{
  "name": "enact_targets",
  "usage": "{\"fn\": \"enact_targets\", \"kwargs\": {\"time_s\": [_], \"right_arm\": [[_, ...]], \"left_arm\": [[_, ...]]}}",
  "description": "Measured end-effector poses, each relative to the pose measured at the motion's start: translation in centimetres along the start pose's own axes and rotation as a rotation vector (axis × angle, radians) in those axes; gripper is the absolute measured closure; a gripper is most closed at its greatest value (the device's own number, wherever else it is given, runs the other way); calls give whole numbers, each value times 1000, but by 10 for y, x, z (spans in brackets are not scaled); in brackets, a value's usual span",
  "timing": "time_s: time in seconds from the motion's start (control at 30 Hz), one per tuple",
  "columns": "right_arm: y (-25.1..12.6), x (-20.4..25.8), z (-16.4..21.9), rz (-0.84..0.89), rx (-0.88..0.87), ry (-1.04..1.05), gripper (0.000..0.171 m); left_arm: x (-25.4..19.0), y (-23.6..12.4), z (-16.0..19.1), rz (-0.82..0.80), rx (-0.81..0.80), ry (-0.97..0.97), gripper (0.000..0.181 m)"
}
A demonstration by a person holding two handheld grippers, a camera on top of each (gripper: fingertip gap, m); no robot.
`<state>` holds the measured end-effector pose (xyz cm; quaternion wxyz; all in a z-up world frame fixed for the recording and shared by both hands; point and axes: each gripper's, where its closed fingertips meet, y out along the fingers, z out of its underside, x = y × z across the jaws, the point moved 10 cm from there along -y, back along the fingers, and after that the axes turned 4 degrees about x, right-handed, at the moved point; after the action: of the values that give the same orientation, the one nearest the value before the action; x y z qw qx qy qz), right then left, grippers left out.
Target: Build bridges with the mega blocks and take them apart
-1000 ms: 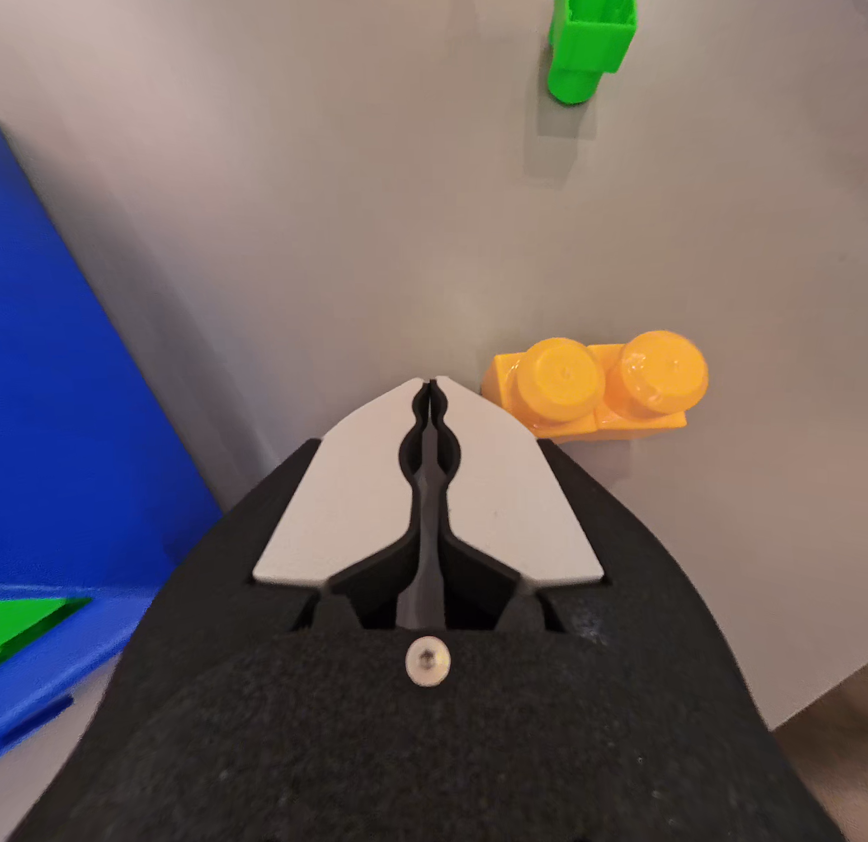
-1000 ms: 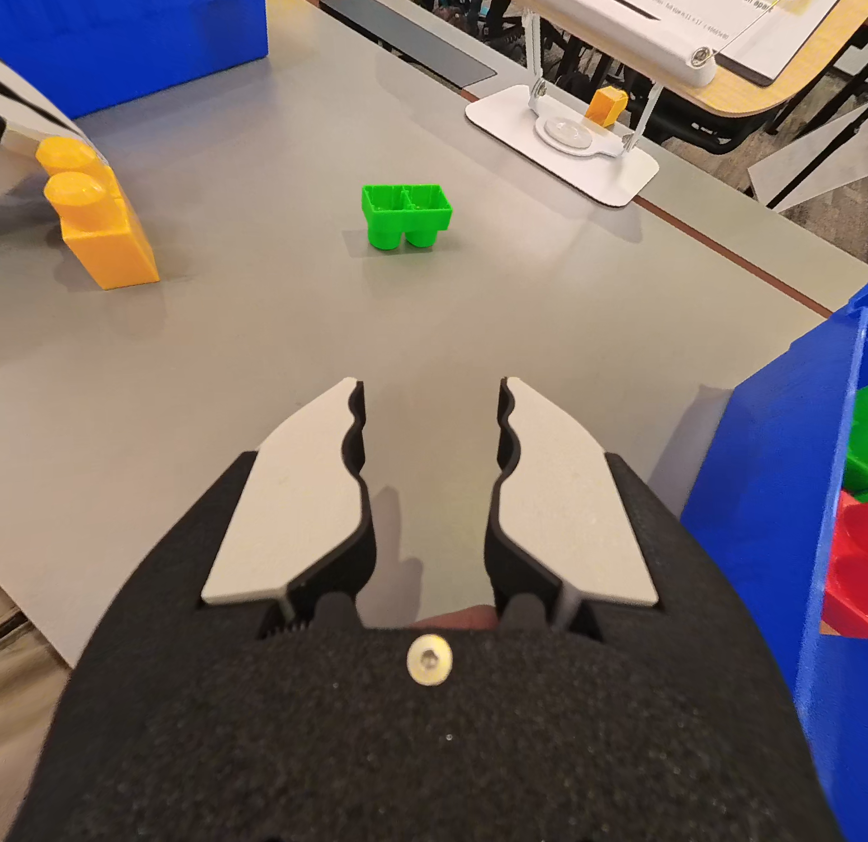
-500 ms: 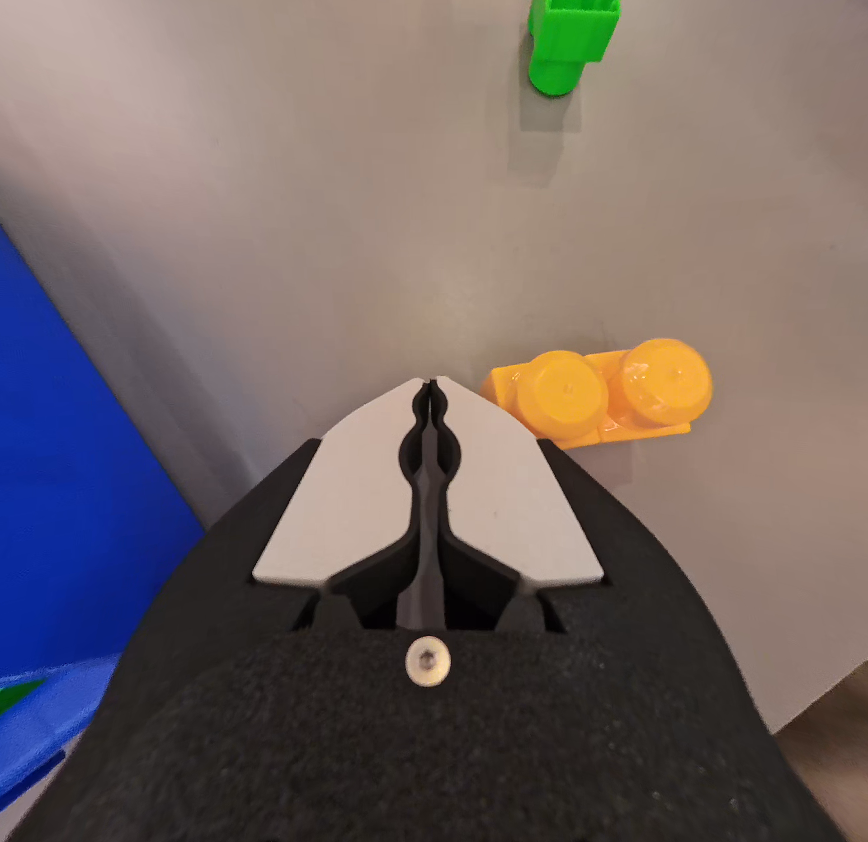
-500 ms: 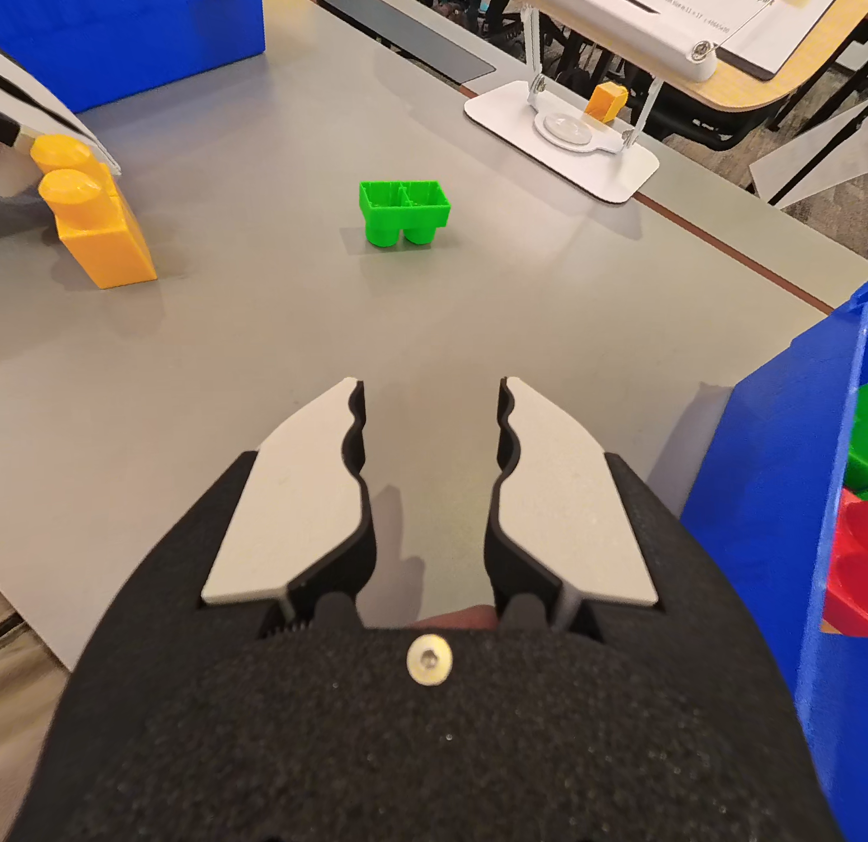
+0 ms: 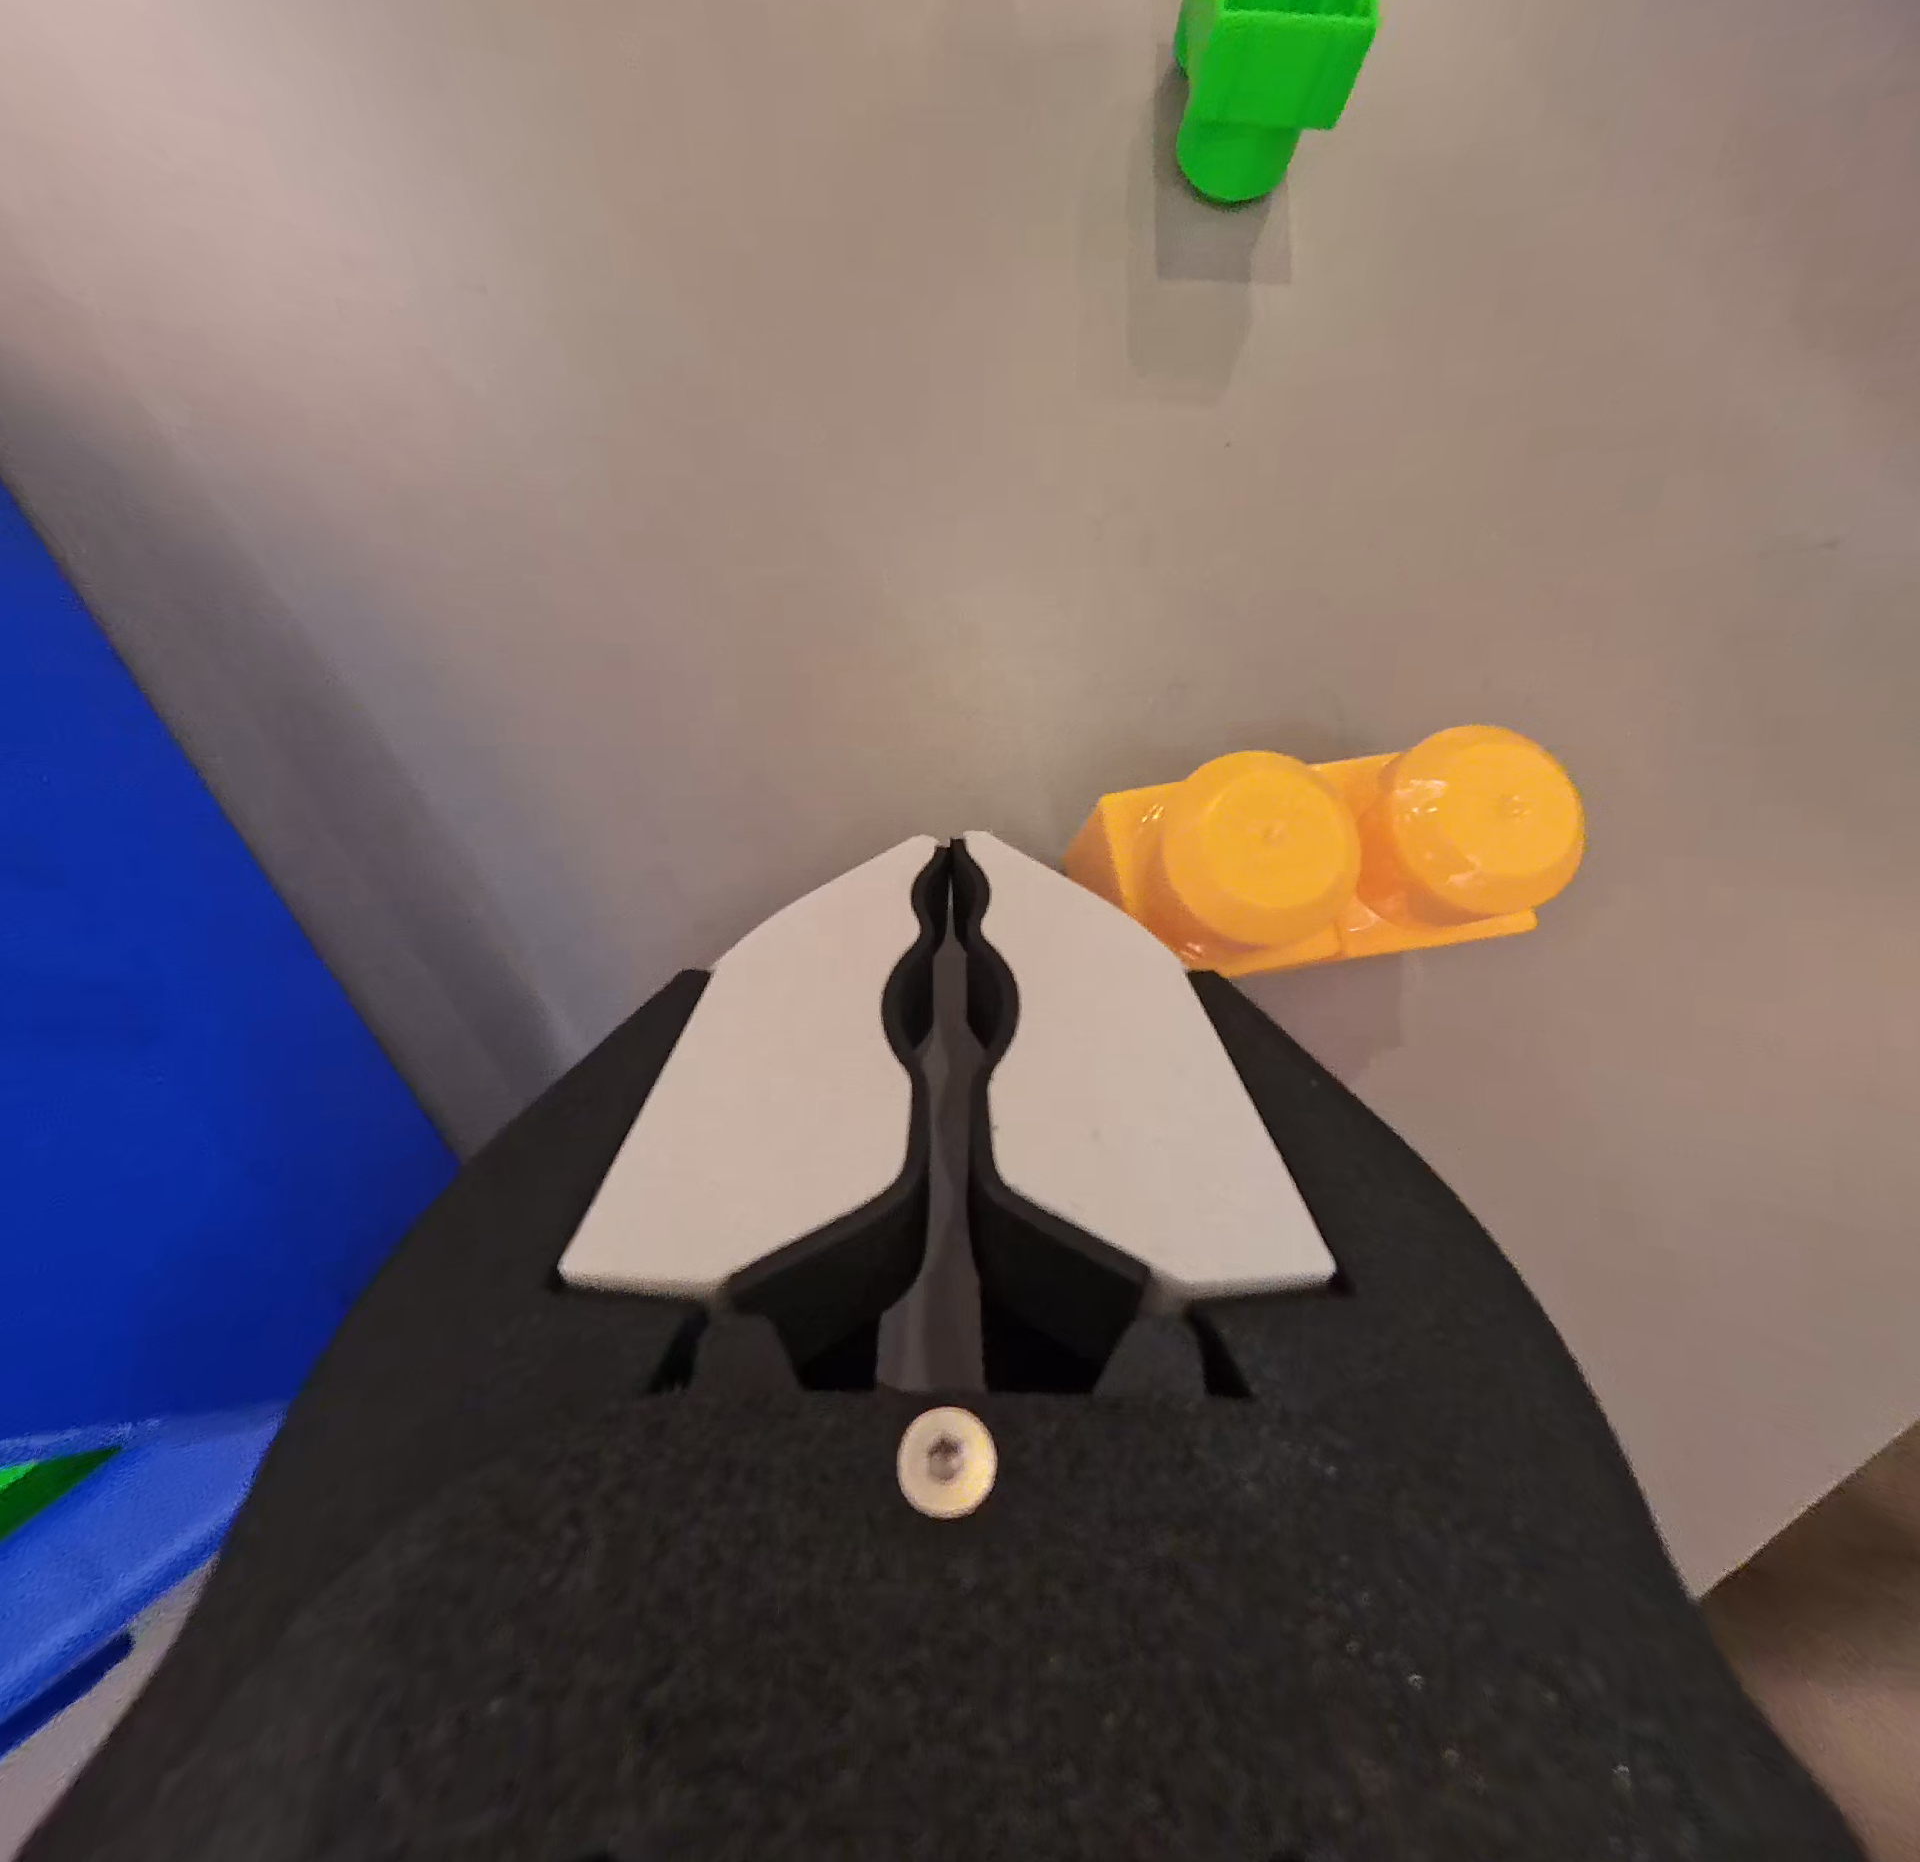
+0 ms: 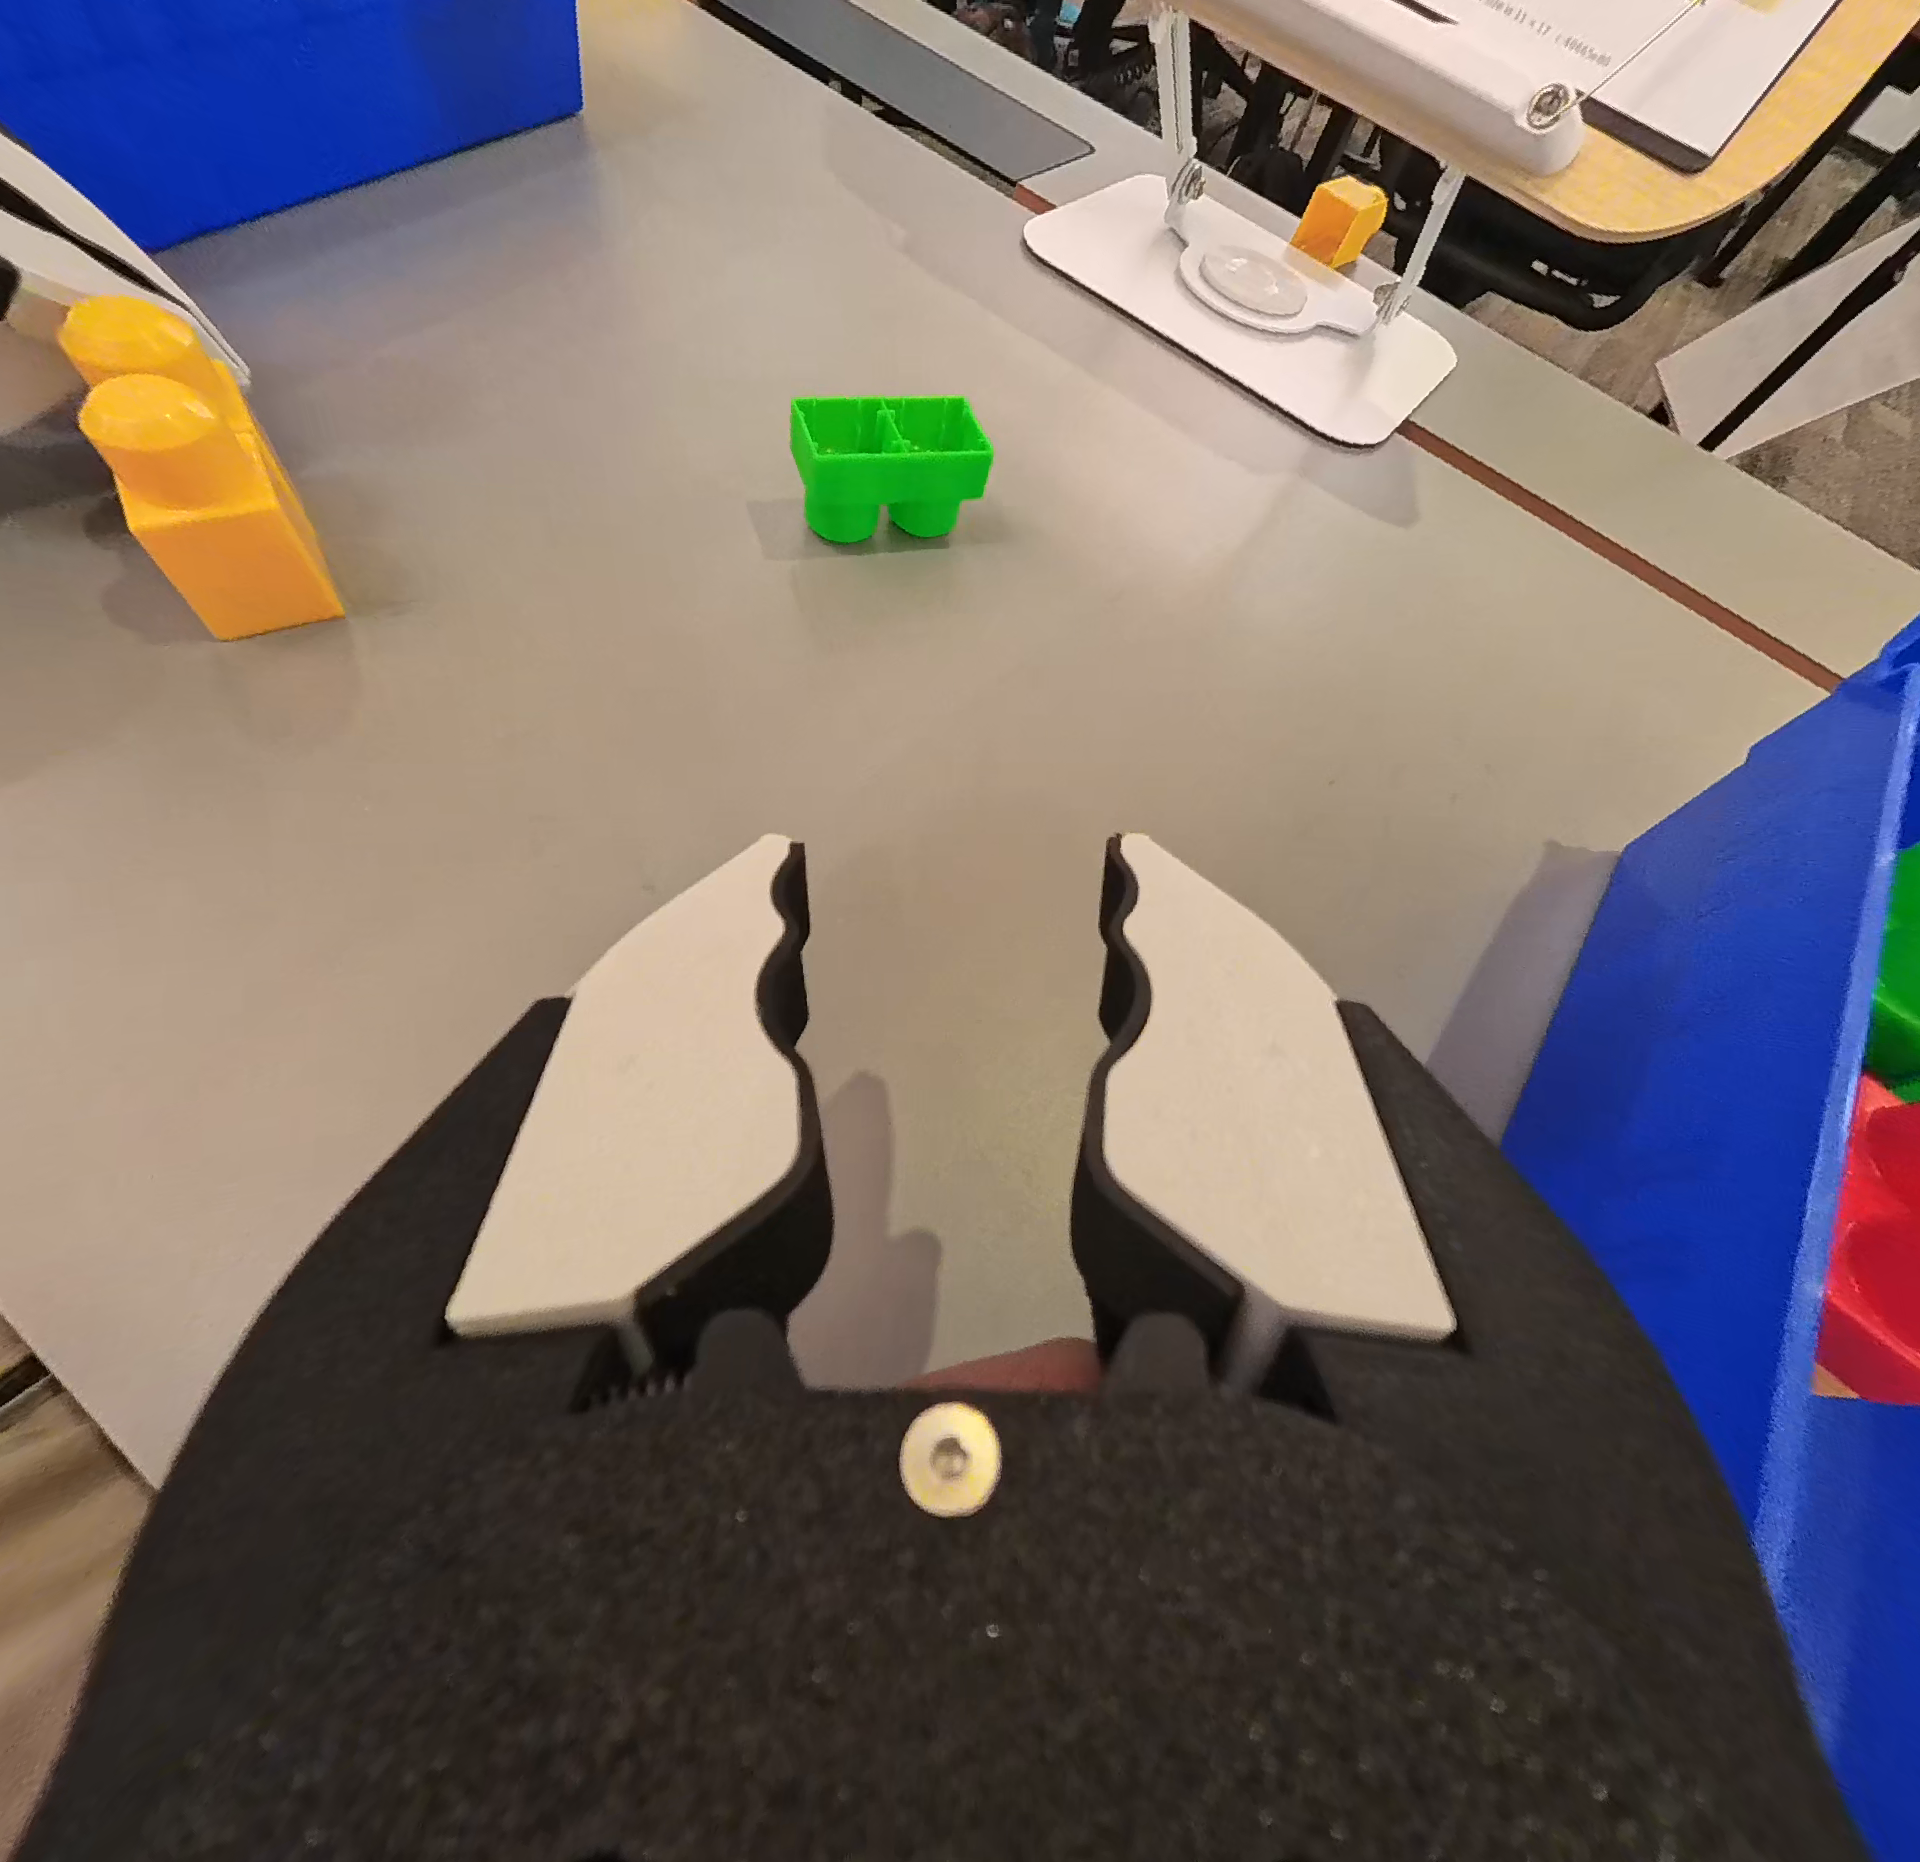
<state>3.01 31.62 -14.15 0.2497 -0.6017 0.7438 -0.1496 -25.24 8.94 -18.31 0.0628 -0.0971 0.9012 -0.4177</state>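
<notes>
- Left gripper (image 5: 951,856) at lower centre of its frame, fingers pressed together on nothing, tips just beside the orange block (image 5: 1340,856) at right of centre, likely poised to nudge or re-grip it.
- Orange block upright at left edge (image 6: 203,493) in the right wrist frame, studs up, apparently set as a bridge pier.
- Green block (image 6: 888,462) upside down at upper centre, well apart from the orange, hollow side up.
- Right gripper (image 6: 954,856) at lower centre, fingers spread wide and empty, aimed toward the green block over the grey table (image 6: 1195,649).
- Blue bin (image 6: 1704,1033) at right edge, more blocks inside, kept within reach.
</notes>
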Motion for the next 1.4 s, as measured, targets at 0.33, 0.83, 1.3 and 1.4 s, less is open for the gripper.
{"fn": "enact_targets", "kwargs": {"time_s": [0.33, 0.83, 1.3, 1.4], "right_arm": [[5, 4, 0, -8, 14, -2, 117], [8, 16, -13, -34, 18, 15, 117], [48, 18, -47, -134, 45, 177, 108], [72, 13, -58, -144, 71, 199, 104]], "left_arm": [[-9, -36, 17, -101, -144, 56, 181], [-20, -61, 53, -46, -412, -82, 154], [-36, -62, 53, -24, -429, -93, 110], [-42, -61, 55, -50, -429, -57, 110]]}}
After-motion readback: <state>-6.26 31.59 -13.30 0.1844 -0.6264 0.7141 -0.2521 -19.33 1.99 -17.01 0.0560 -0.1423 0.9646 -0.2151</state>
